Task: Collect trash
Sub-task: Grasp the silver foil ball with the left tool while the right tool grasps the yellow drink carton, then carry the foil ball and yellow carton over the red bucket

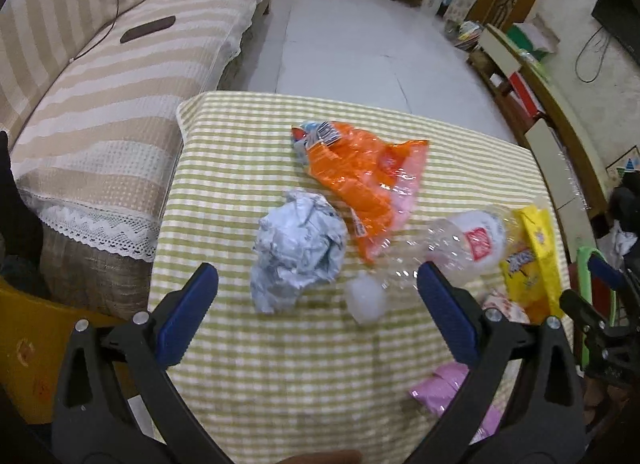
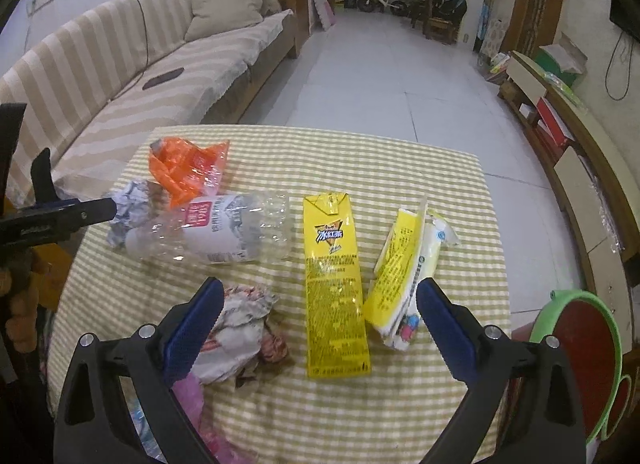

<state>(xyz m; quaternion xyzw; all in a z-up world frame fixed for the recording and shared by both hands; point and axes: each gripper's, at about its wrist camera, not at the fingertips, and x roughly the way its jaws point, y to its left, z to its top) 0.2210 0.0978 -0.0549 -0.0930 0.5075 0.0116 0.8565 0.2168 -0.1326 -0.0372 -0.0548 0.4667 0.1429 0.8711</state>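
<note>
Trash lies on a table with a green-checked cloth (image 1: pixel 240 167). In the left wrist view a crumpled grey paper ball (image 1: pixel 298 250), an orange plastic wrapper (image 1: pixel 360 179) and a crushed clear bottle (image 1: pixel 452 244) with a white cap lie ahead of my open, empty left gripper (image 1: pixel 316 312). In the right wrist view a flattened yellow drink carton (image 2: pixel 334 284), a second crushed yellow carton (image 2: pixel 400 272), a crumpled printed wrapper (image 2: pixel 240 332), the bottle (image 2: pixel 212 229) and the orange wrapper (image 2: pixel 186 171) lie before my open, empty right gripper (image 2: pixel 320 324).
A striped beige sofa (image 1: pixel 108 103) runs along the left. A red bin with a green rim (image 2: pixel 580 352) stands at the table's right side. A low cabinet (image 2: pixel 560 123) lines the right wall. Pink plastic (image 1: pixel 444 392) lies near the table's front edge.
</note>
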